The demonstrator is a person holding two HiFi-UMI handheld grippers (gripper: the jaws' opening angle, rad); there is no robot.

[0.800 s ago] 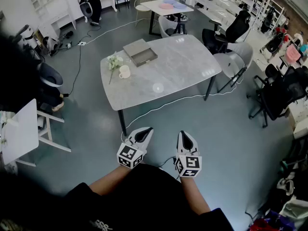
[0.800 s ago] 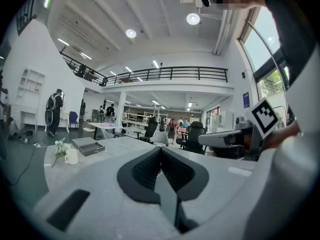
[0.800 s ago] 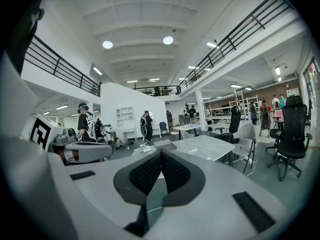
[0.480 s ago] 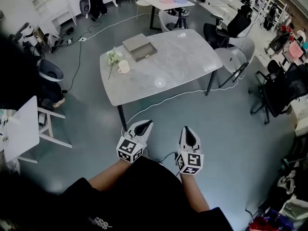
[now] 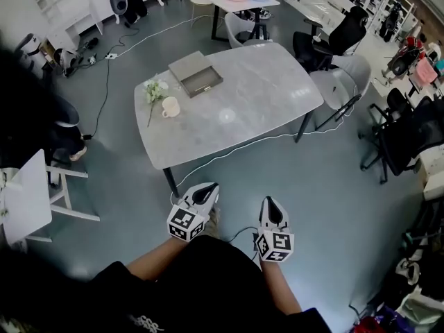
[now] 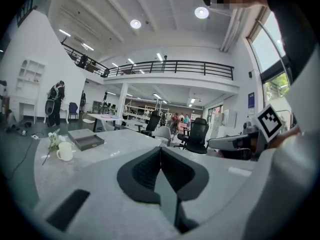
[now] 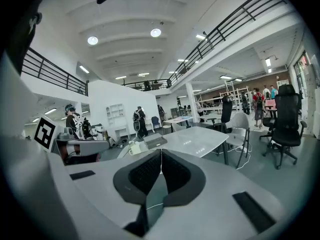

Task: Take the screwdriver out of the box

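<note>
At the far left a white chair [image 5: 31, 193] stands apart from the bench [image 5: 263, 96], with bare floor [image 5: 121, 168] between them. On the far left part of the bench are flowers [image 5: 154, 91], a cup [image 5: 170, 107] and, just beyond them, the open grey box [image 5: 196, 73]; the screwdriver is too small to make out. The near edge of the bench is well apart from both tongs, and a white cable [image 5: 277, 139] trails across the open floor between. The left tongs [image 5: 210, 188], held low in front of the person, tip slightly down toward the bench, closed on nothing. Beside them the right tongs [image 5: 270, 202] point the same way, also closed and empty. Black office chairs [image 5: 409, 137] crowd the right side.
</note>
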